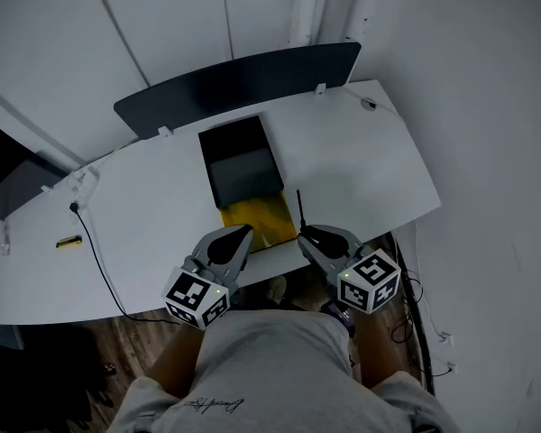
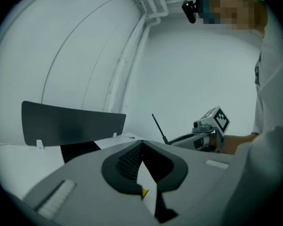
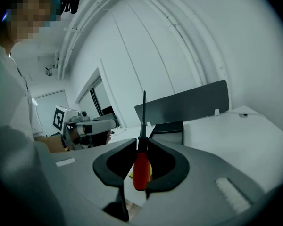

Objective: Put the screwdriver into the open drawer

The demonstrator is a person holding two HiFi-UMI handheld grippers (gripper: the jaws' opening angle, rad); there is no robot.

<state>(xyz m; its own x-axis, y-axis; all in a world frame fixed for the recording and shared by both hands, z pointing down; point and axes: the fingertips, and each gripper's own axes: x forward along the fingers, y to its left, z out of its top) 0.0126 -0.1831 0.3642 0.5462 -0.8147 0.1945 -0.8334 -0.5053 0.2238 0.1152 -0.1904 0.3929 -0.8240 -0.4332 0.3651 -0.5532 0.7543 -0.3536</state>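
The screwdriver [image 3: 140, 169] has a red handle and a thin dark shaft that points up and forward. My right gripper [image 3: 140, 142] is shut on its handle. In the head view the screwdriver's shaft [image 1: 299, 207] rises from my right gripper [image 1: 305, 234] just right of the open drawer [image 1: 252, 216], whose inside is yellow. The drawer sticks out of a black box [image 1: 239, 156] on the white desk [image 1: 361, 161]. My left gripper [image 1: 243, 233] hovers at the drawer's near left corner. In its own view my left gripper [image 2: 142, 142] has its tips together with nothing between them.
A dark partition panel [image 1: 243, 84] stands along the desk's far edge. A black cable [image 1: 95, 242] and a small yellow-black object [image 1: 68, 241] lie on the desk's left part. More cables [image 1: 415, 287] hang by the desk's right end. The person's lap fills the bottom of the head view.
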